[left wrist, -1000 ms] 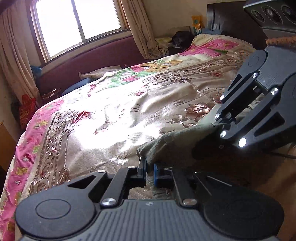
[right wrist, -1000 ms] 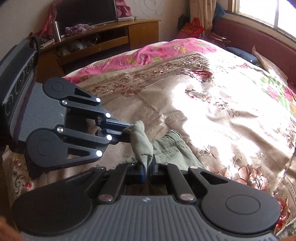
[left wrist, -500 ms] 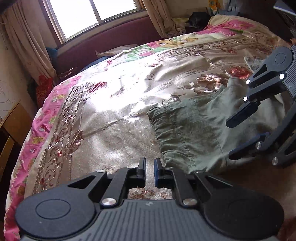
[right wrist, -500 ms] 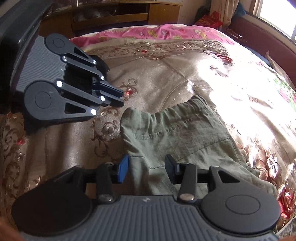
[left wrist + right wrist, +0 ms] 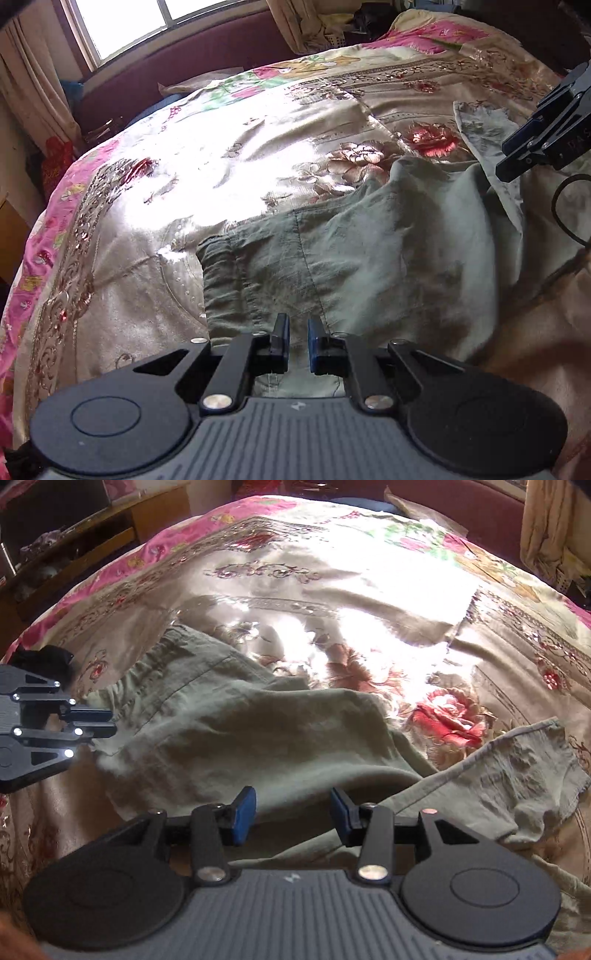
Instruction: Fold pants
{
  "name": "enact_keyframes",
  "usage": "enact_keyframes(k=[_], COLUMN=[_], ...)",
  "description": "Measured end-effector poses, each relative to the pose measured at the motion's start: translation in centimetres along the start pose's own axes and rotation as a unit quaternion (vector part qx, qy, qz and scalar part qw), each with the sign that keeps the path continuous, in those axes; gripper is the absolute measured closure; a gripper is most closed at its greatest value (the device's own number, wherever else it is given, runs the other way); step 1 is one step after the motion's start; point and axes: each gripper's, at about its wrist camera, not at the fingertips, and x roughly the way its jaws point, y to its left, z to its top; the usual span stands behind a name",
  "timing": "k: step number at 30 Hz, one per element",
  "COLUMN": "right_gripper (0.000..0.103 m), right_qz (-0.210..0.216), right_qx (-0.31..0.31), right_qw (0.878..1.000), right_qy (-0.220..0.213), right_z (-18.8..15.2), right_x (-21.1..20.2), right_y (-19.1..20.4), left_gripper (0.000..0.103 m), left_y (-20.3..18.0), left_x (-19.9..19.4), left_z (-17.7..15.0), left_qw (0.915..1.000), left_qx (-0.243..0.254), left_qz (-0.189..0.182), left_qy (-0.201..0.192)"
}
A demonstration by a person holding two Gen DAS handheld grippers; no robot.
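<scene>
I see a bright window (image 5: 122,26) far ahead-left of the left jaws, glare on the floral bedspread (image 5: 221,162), maroon headboard (image 5: 177,70), wooden cabinet (image 5: 74,542).

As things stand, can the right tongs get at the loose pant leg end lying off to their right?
Probably yes. The right tongs are open and empty over the green pants, and the leg end lies flat on the bedspread with nothing over it.
</scene>
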Motion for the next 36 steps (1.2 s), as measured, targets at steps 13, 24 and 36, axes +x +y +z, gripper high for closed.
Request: enact_keyframes(k=[13, 24, 36], right_gripper=[0.056, 0.054, 0.055], right_qz=[-0.062, -0.060, 0.040], right_qx=[0.188, -0.100, -0.474], right_qw=[0.979, 0.991, 0.859], right_qy=[0.054, 0.071, 0.188], right_z=[4.2, 8.3, 8.7], right_x=[6.0, 10.3, 14.2], right_y=[-25.1, -27.0, -25.1], left_gripper=[0.074, 0.071, 0.071], left_y=[-15.7, -18.2, -17.2], left_x=[8.1, 10.6, 12.5], left_z=[12.3, 14.4, 15.3], left_qw=[0.9945, 0.9829, 0.9703], left_qx=[-0.005, 0.076, 0.061], left_qz=[-0.099, -0.166, -0.234], left_qy=[-0.033, -0.021, 0.011])
